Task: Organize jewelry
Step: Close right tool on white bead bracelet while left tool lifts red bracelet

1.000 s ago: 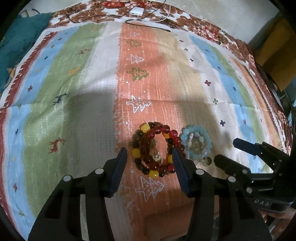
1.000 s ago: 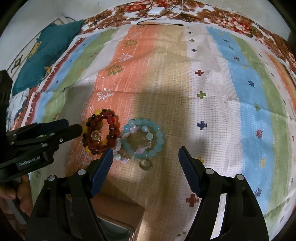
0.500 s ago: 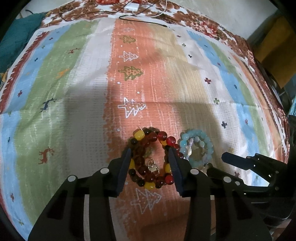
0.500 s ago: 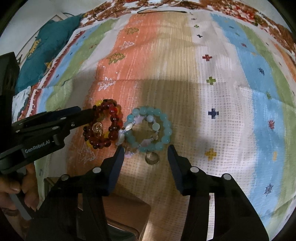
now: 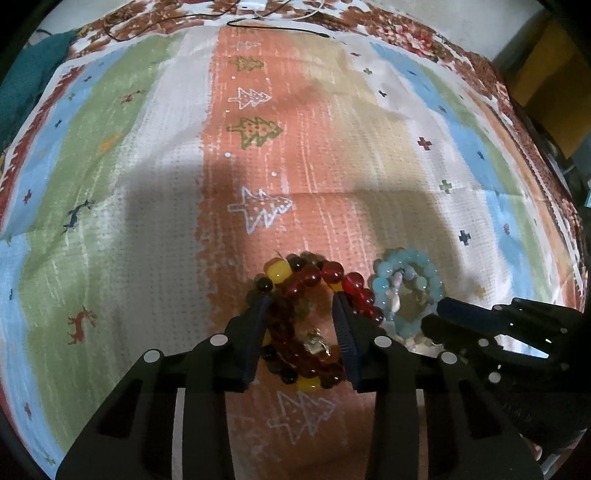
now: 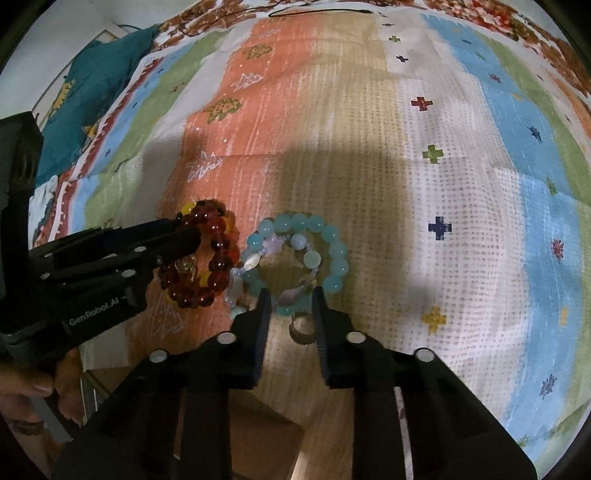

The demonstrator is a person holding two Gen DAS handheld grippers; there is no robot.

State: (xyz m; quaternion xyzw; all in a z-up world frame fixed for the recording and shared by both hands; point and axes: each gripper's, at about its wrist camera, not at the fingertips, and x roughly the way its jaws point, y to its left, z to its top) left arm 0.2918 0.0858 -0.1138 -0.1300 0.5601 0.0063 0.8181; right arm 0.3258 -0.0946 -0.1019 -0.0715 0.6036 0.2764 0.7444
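A red, brown and yellow bead bracelet point(image 5: 306, 284) lies on the striped cloth; it also shows in the right wrist view point(image 6: 218, 236). My left gripper point(image 5: 301, 301) is down over it, jaws partly closed around its beads and gold charm. Beside it to the right lies a pale blue bead bracelet point(image 5: 410, 273), with a thinner shell bracelet tangled in it point(image 6: 236, 284). My right gripper point(image 6: 290, 295) is over the near rim of the blue bracelet point(image 6: 325, 236), jaws narrowed around its beads. A small silver ring point(image 6: 303, 328) lies between the right fingers.
The striped patterned cloth point(image 5: 147, 184) covers the whole surface. Cables and a white charger point(image 5: 255, 5) lie at the far edge. A teal cloth point(image 6: 85, 92) lies at the far left. A wooden box point(image 6: 258, 435) sits under the right gripper at the near edge.
Both grippers moved forward and down onto the bracelets, and both sets of jaws narrowed around the beads.
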